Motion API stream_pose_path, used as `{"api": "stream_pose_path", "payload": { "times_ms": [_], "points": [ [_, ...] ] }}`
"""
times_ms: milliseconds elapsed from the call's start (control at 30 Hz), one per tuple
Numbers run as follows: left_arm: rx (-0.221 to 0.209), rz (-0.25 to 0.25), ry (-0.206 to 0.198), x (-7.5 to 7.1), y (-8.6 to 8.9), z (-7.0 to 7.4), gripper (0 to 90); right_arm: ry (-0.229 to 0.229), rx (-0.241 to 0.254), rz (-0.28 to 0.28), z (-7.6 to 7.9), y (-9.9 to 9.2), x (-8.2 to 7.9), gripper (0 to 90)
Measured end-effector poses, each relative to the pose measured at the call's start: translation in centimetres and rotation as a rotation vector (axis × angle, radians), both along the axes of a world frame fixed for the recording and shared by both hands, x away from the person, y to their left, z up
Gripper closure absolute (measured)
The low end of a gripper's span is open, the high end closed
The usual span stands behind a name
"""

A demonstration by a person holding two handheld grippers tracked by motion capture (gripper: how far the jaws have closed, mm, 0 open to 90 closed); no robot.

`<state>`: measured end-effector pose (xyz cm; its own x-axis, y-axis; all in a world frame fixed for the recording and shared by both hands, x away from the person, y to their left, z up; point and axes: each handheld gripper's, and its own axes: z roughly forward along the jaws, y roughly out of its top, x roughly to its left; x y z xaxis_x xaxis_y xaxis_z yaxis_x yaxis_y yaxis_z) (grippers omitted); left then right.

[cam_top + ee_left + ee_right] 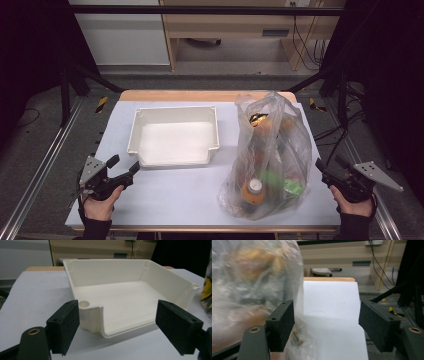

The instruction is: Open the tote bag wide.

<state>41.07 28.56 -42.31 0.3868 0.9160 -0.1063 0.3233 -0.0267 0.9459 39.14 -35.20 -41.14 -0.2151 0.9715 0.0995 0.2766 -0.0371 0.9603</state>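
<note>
- Overhead, high view: left gripper sits near the table's front-left corner, jaws spread wide, nothing between them, aimed at the near edge of the white tray. The tips come just beside the tray's front-left corner; contact cannot be judged.
- Same view: right gripper is at the table's right edge, jaws apart, empty, just beside the clear plastic bag. Whether it touches the film cannot be told.
- Bag stands on the right half of the table, thin crinkled film, handles up. Inside it: an orange bottle with a white cap, something green, darker packets higher up.
- Tray is rigid, smooth, matte, rectangular, with a lowered front lip; it lies towards the back edge, left of the bag. Table cover is a flat pale sheet.
- Left gripper view: black jaws with rough foam-like pads stand wide on either side of the tray's cut-down front. A round socket marks the tray's near corner. Pads clear of it.
- Right gripper view: jaws wide; the bag bulges blurred against the left jaw, film running just in front of its pad. Bare table sheet between the jaws.
</note>
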Motion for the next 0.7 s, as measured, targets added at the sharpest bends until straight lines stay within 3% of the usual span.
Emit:
{"api": "stream_pose_path", "payload": {
  "times_ms": [100, 267, 367, 467, 633, 667, 700],
  "points": [
    [0.009, -0.036, -0.015, -0.2, -1.4, 0.7, 21.5, -0.007, -0.006, 0.027, 0.8, 0.5, -0.1, 29.8],
    [-0.012, -0.110, -0.019, 0.2, -3.7, 1.8, 22.6, -0.033, -0.028, 0.066, 3.0, 1.6, -0.6, 29.9],
    [-0.002, -0.146, -0.022, 0.5, -5.1, 2.4, 23.6, -0.046, -0.013, 0.094, 4.4, 2.2, -0.8, 31.7],
    [-0.021, -0.180, -0.022, 0.9, -6.6, 3.1, 24.2, -0.062, -0.003, 0.128, 5.5, 2.9, -0.8, 33.0],
    [-0.005, -0.220, -0.031, 1.5, -9.2, 3.8, 24.8, -0.057, -0.008, 0.182, 6.0, 4.4, 0.0, 33.3],
    [-0.006, -0.251, -0.030, 1.7, -10.8, 4.0, 24.7, -0.049, -0.012, 0.191, 5.9, 4.8, 0.2, 33.5],
    [-0.006, -0.251, -0.030, 1.7, -10.8, 4.0, 24.8, -0.049, -0.012, 0.191, 5.9, 4.8, 0.2, 33.5]
  ]
}}
